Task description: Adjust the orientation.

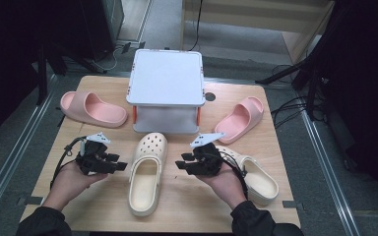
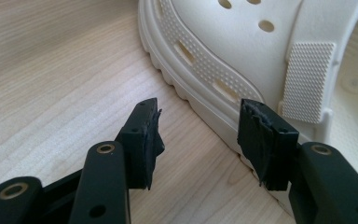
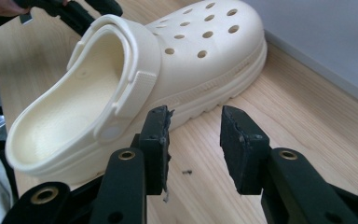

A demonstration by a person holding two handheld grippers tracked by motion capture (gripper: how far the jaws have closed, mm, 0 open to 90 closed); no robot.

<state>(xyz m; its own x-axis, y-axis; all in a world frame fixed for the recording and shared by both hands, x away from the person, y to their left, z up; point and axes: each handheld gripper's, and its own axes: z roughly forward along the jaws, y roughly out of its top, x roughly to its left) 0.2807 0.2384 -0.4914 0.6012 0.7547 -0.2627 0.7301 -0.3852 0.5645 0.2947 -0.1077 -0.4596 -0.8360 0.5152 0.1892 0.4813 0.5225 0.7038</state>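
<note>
A: Item one, the cream clog (image 1: pixel 147 172). Where does it lie?

B: On the worktop (image 1: pixel 187 206), middle front, toe toward the white box (image 1: pixel 166 78), heel toward the person. Upright on its sole, strap swung forward over the upper.

A: Left gripper (image 1: pixel 119 164)?

B: Held in the left hand (image 1: pixel 74 179), just beside the clog's left flank. Jaws apart, nothing between them. In the left gripper view one jaw sits close against the ribbed sole edge; whether it touches, I cannot tell from here.

A: Right gripper (image 1: pixel 183 162)?

B: In the right hand (image 1: pixel 224 182), on the clog's other side, pointing at it. Jaws apart too, holding nothing. The right gripper view puts the clog (image 3: pixel 135 79) just ahead of the jaw tips, bare wood between.

A: Second clog?

B: The other cream clog (image 1: pixel 253 177) lies at front right, partly under the right hand, angled outward.

A: Remaining stock?

B: Pink slide (image 1: pixel 93 109), back left, beside the box. Second pink slide (image 1: pixel 241 118), back right, tilted, toe toward the front. Both well apart from the grippers.
</note>
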